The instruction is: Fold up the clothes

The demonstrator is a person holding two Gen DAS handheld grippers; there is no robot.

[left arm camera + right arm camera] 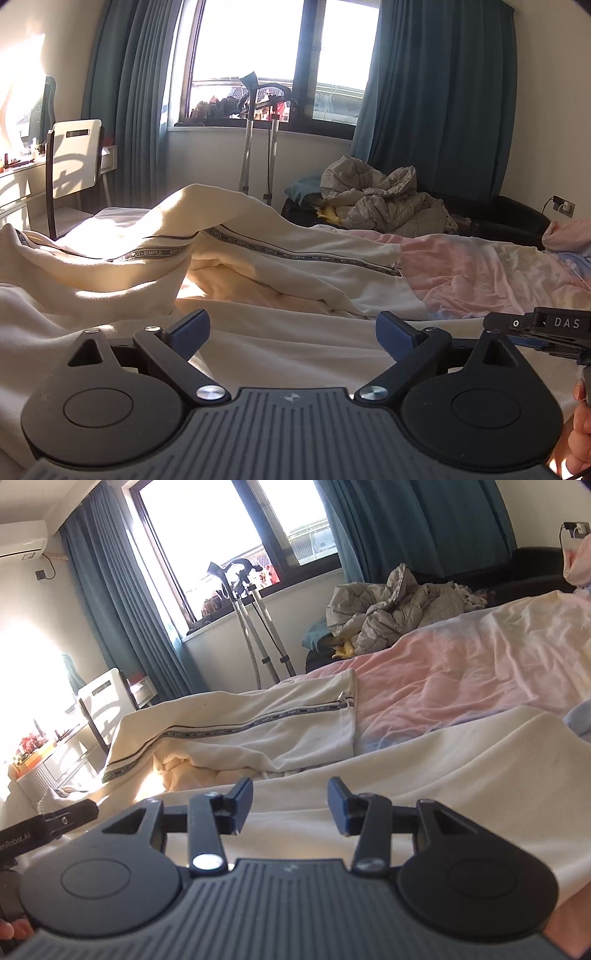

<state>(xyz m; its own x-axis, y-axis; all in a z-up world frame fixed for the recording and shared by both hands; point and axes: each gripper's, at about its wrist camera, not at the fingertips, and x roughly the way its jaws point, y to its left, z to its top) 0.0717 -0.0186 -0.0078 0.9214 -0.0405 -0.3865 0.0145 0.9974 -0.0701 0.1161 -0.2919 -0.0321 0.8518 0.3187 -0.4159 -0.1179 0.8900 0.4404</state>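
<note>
Cream zip-up jacket [258,236] sprawls rumpled across the bed [480,273], its taped zipper running toward the pink sheet. Over the jacket's near cloth, left hand-held gripper [291,330] hovers spread wide, holding nothing; beside it, right hand-held gripper [290,805] hovers part-spread, likewise empty.

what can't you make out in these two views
- Cream jacket: its near part is hidden behind the open left claw in the left wrist view, so its full shape is unclear.
- Zipper tape: lettering too small to read in the right wrist view.
- Desk: items washed out by sun glare.
- Right claw: open; cloth beneath its body is hidden.
</note>
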